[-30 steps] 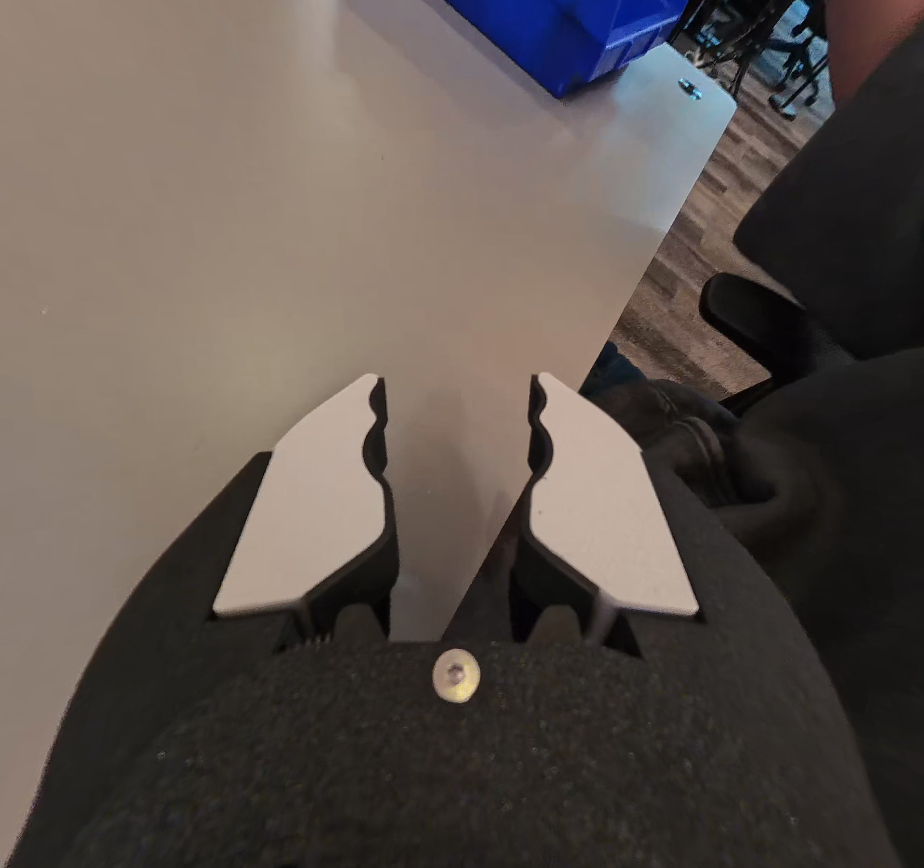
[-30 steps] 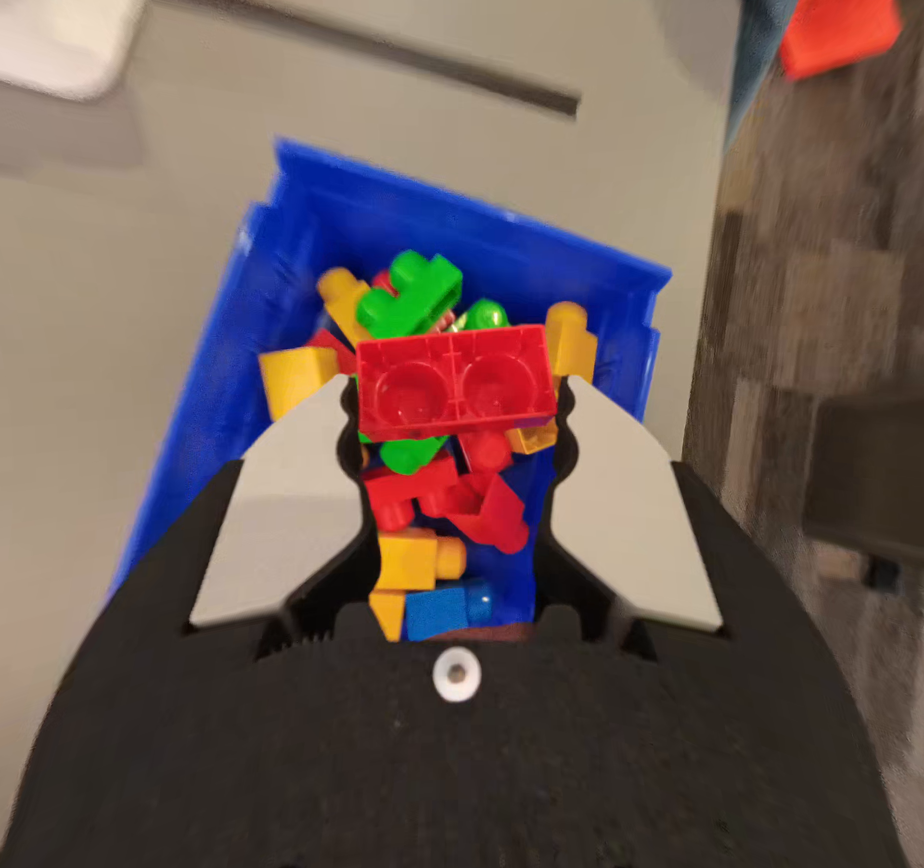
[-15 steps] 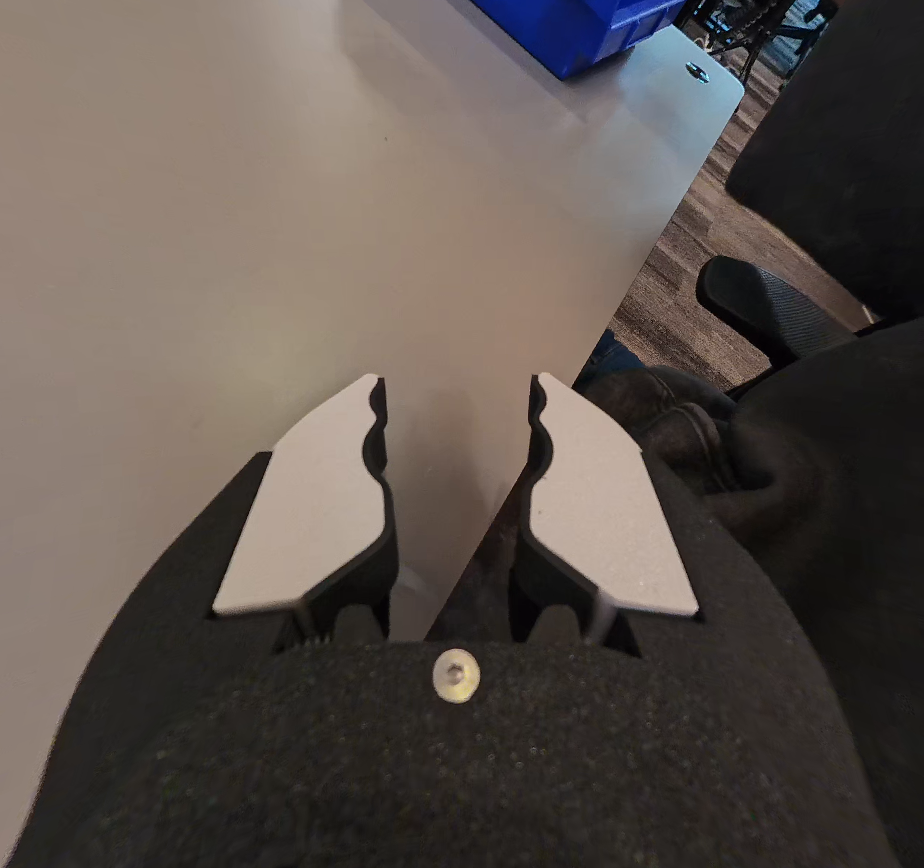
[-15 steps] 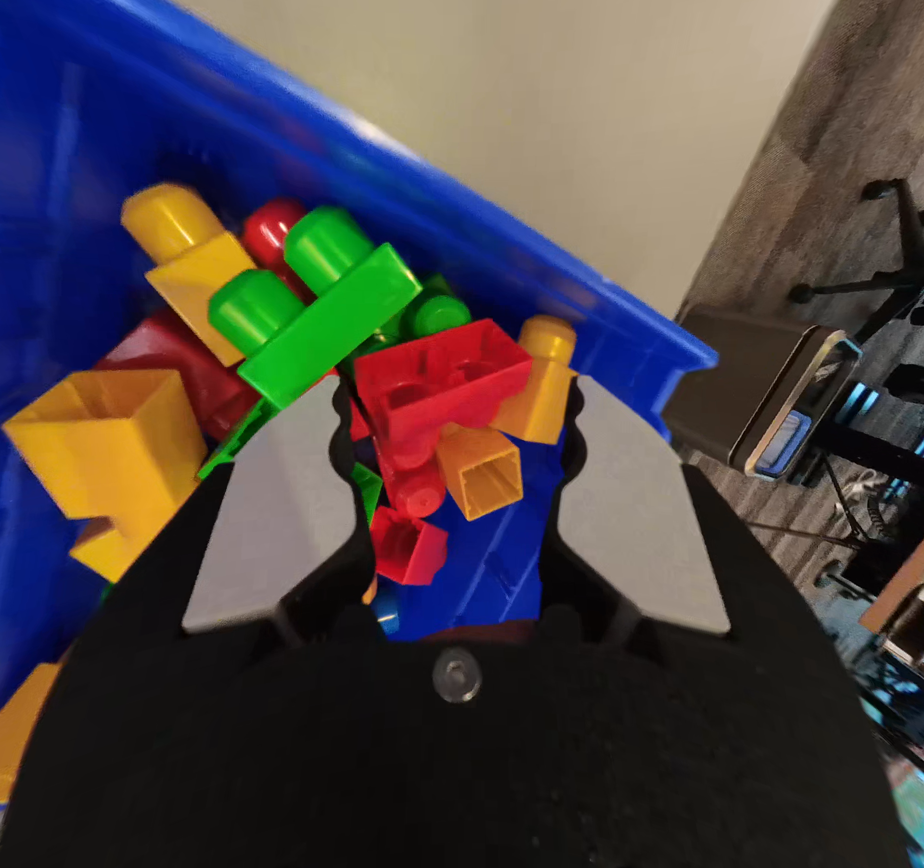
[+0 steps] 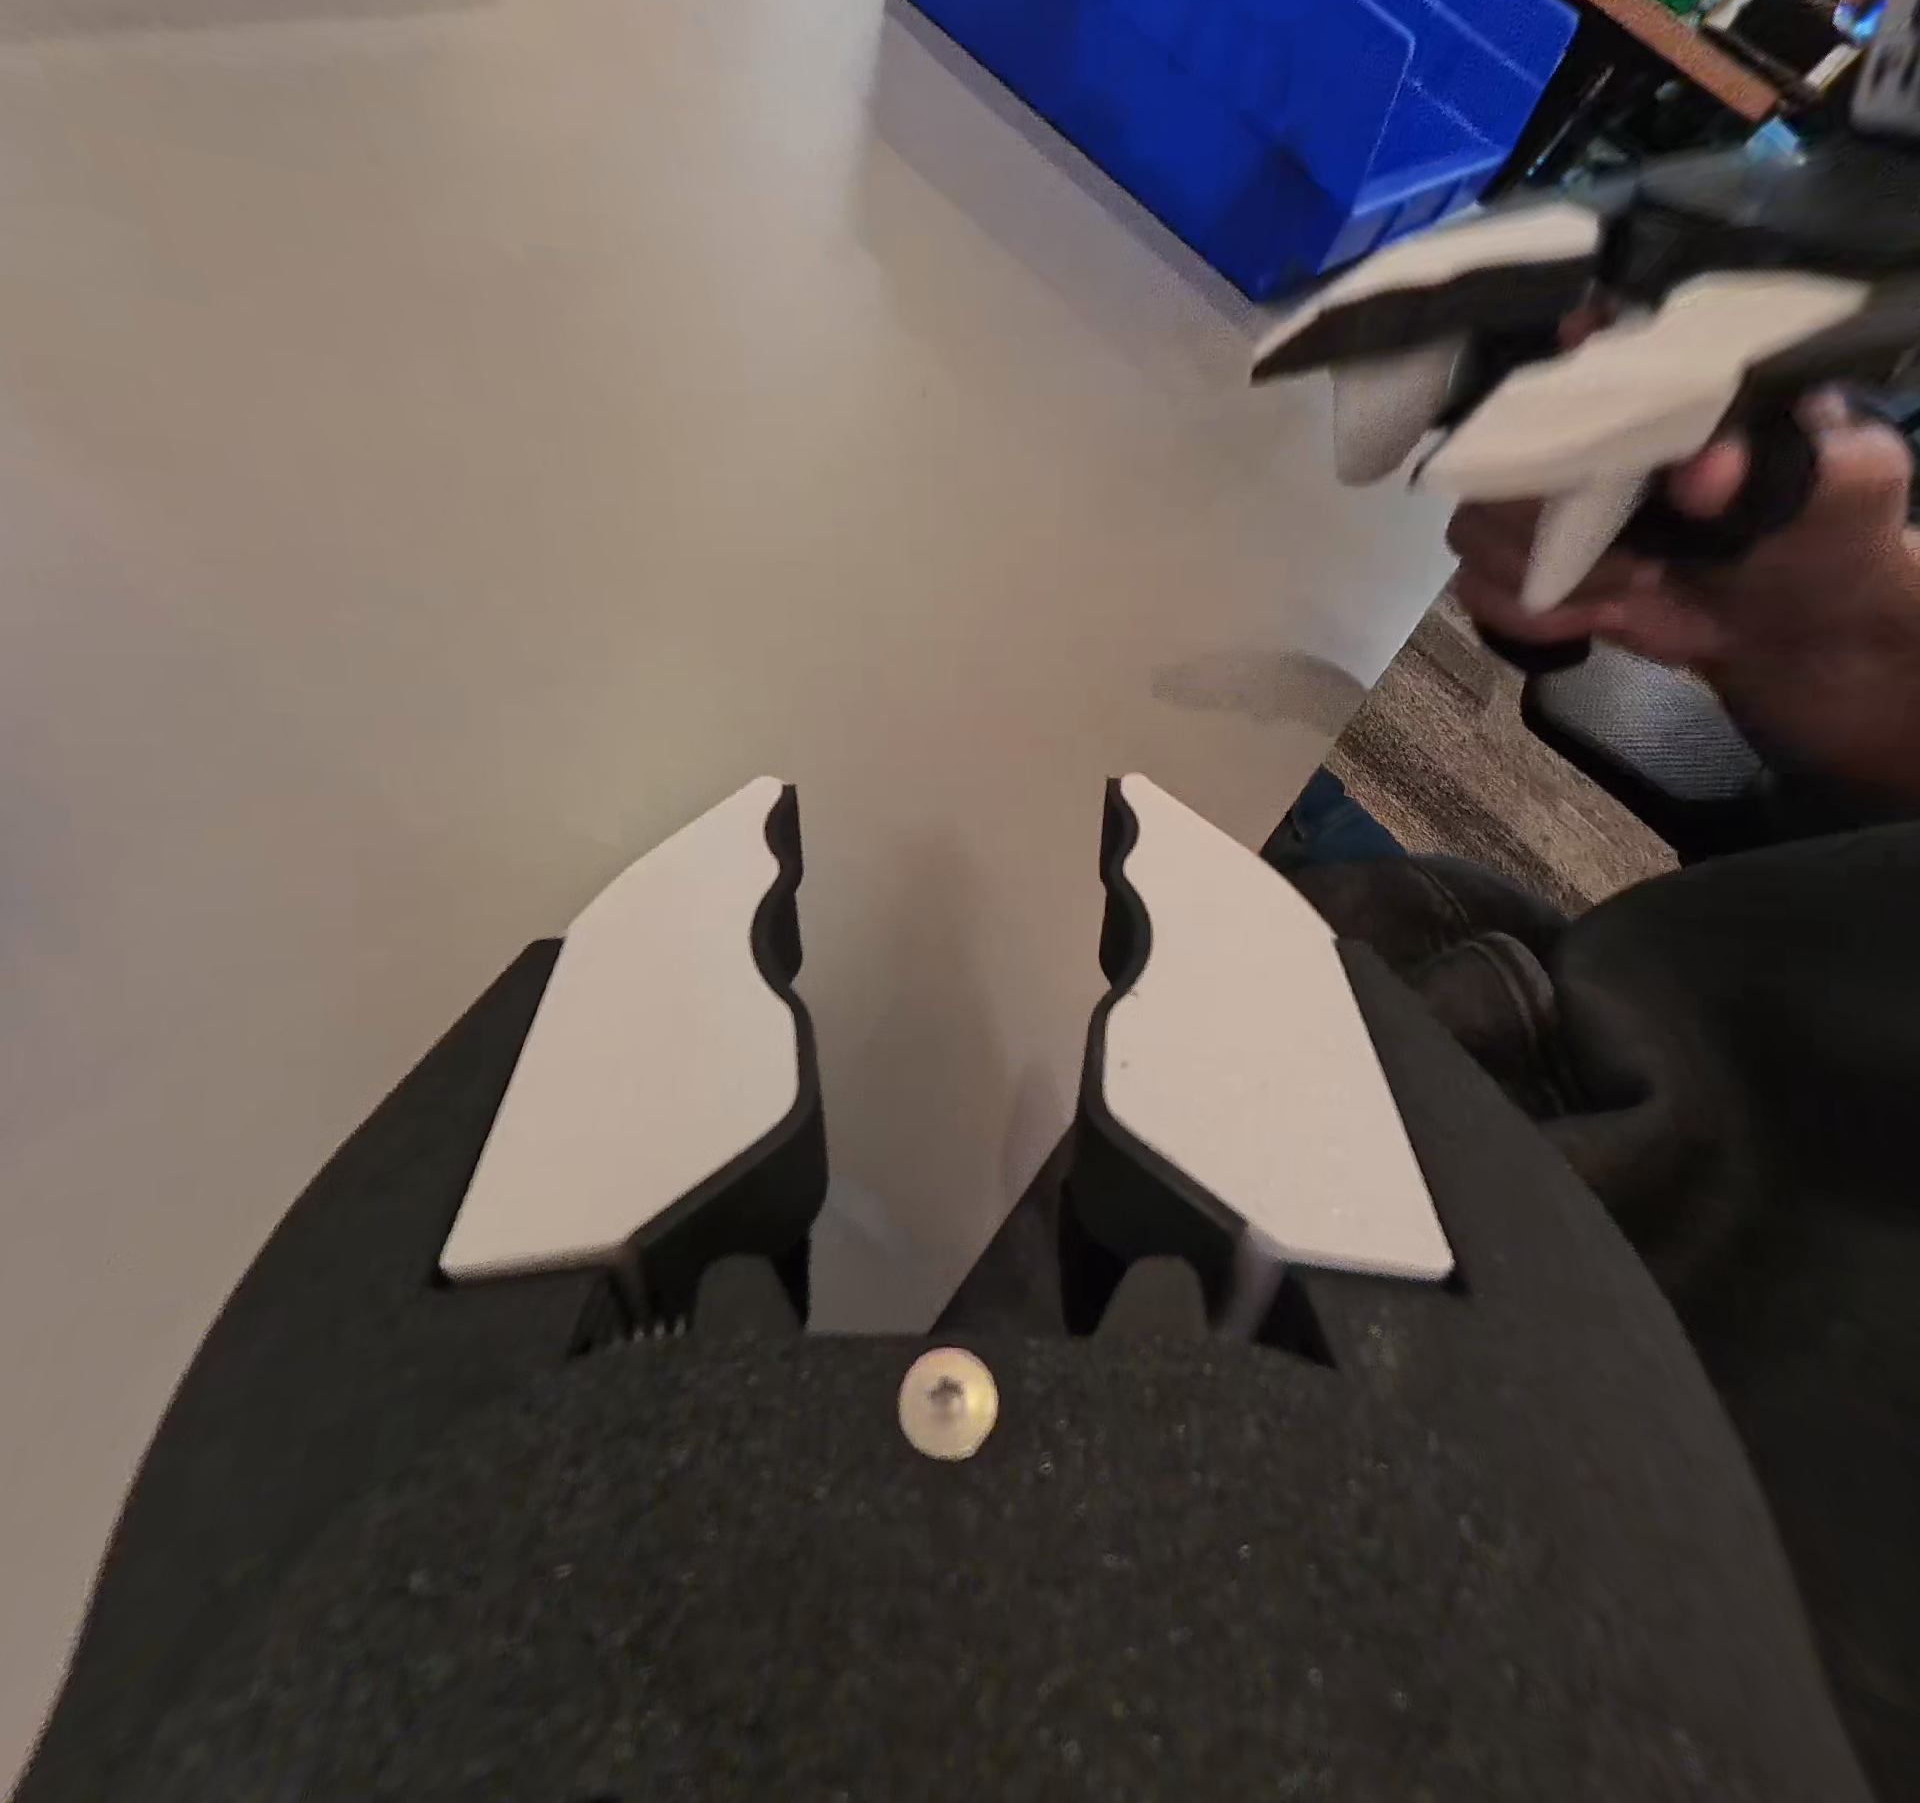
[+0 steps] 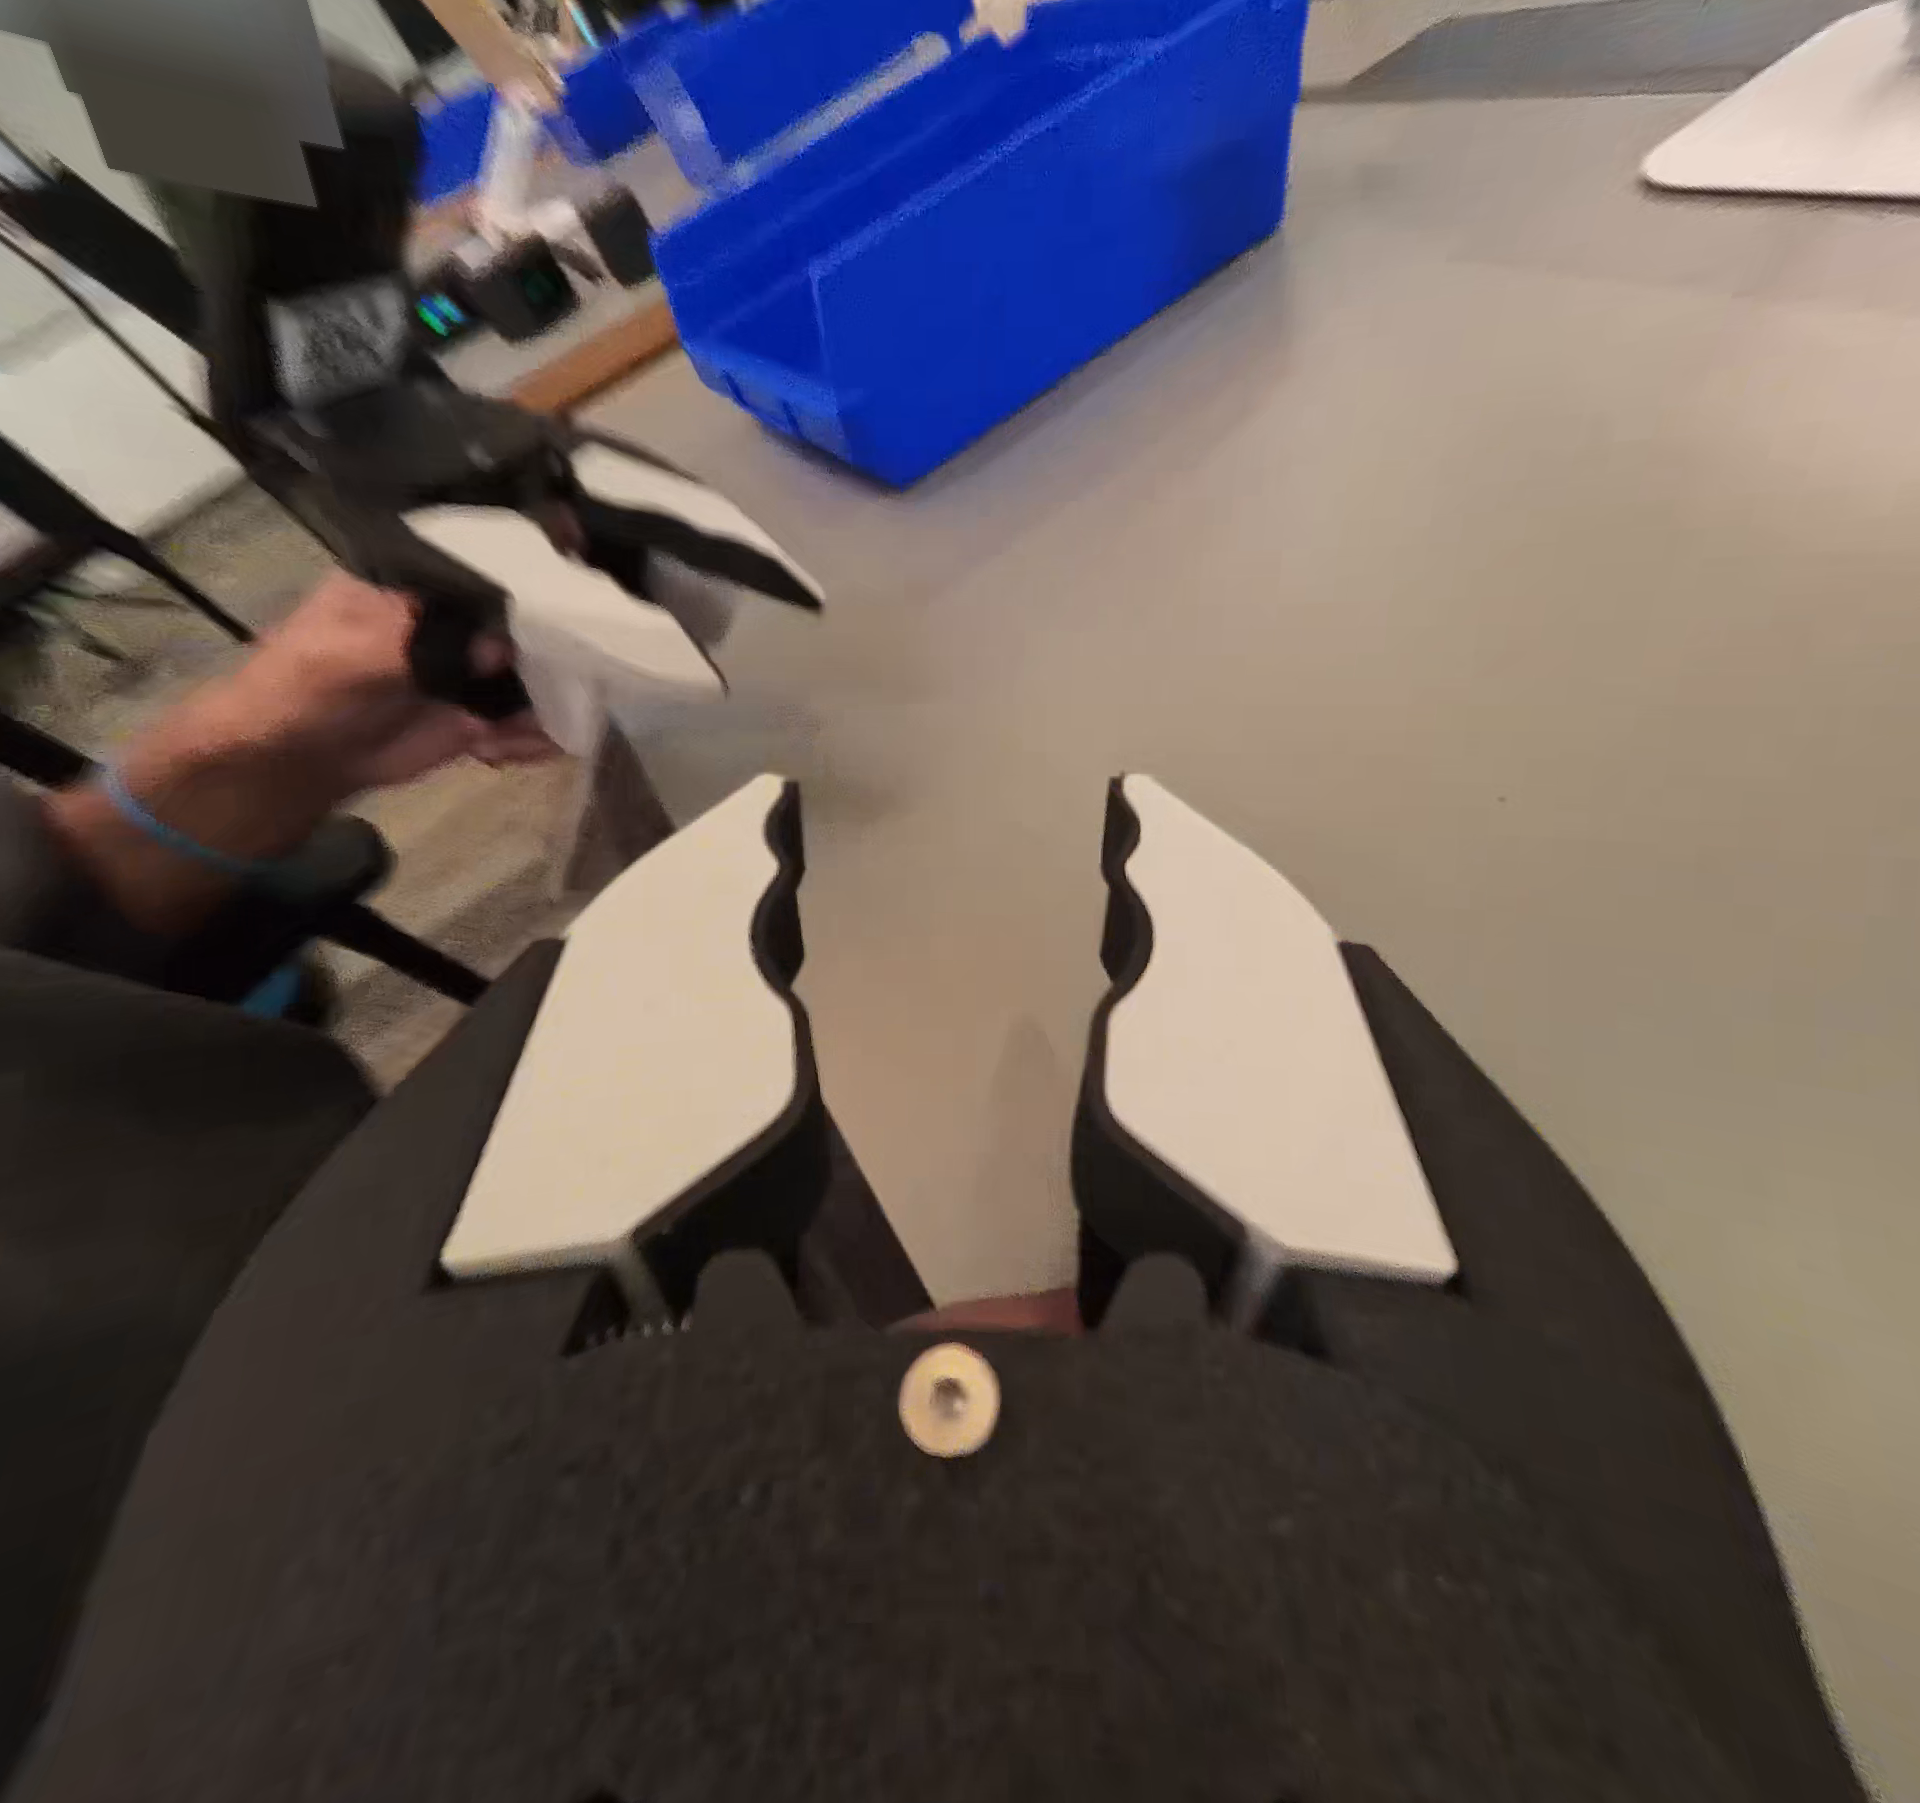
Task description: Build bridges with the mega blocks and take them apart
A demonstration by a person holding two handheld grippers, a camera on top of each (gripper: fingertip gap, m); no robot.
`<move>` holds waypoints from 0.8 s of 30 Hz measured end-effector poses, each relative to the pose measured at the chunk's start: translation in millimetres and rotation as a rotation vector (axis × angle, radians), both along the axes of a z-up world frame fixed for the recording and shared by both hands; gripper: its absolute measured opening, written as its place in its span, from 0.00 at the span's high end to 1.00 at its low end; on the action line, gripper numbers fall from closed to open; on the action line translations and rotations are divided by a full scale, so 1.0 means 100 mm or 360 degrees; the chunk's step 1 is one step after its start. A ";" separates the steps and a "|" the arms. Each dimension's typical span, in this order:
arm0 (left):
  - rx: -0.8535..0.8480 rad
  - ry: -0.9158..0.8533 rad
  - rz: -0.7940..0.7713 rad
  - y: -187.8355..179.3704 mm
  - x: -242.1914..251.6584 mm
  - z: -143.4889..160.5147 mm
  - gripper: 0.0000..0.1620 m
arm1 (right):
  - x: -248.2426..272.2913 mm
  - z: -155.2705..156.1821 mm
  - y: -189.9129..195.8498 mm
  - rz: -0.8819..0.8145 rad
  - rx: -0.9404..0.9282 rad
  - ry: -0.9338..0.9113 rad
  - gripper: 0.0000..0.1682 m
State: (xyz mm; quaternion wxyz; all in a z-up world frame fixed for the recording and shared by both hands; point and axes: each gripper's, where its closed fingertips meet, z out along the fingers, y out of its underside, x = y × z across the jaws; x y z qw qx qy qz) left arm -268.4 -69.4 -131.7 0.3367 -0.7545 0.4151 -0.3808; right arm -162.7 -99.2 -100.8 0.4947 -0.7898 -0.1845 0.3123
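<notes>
Right gripper [image 6: 951, 797] now out of blue bin [image 6: 997, 267], red block gone, jaws wide, empty. Left gripper [image 5: 951, 797] wide, empty over grey table [image 5: 416, 506]; bin far right.

**Camera Placement: Two Wrist Views**

Each view is taken from behind its own fingers, angled down across the table [image 5: 520, 506], close above it. The left view is faced toward the bin [image 5: 1195, 60] at upper right; the right view toward the bin [image 6: 1039, 226] at upper left. Table, bin and the opposite gripper are shared.
</notes>
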 end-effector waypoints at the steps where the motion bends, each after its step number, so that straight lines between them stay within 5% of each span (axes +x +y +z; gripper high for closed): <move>1: 0.0012 -0.0009 0.0013 0.02 0.00 0.03 0.66 | 0.02 -0.06 0.01 -0.0079 0.0057 -0.0115 0.67; 7: 0.0251 0.0032 0.0264 0.45 -0.19 0.54 0.71 | 0.03 -0.15 -0.03 -0.0124 0.0152 -0.0311 0.69; 13: 0.0177 0.0404 0.0669 1.73 -0.64 1.14 0.69 | 0.03 -0.32 -0.01 -0.0104 0.0074 -0.0347 0.69; 19: -0.0331 0.0657 0.0955 3.24 -0.80 0.74 0.71 | -0.03 -0.34 -0.01 -0.0061 0.0073 -0.0347 0.69; 24: -0.0579 0.0911 0.1020 3.63 -0.79 0.25 0.69 | -0.01 -0.39 -0.04 -0.0060 0.0106 -0.0451 0.69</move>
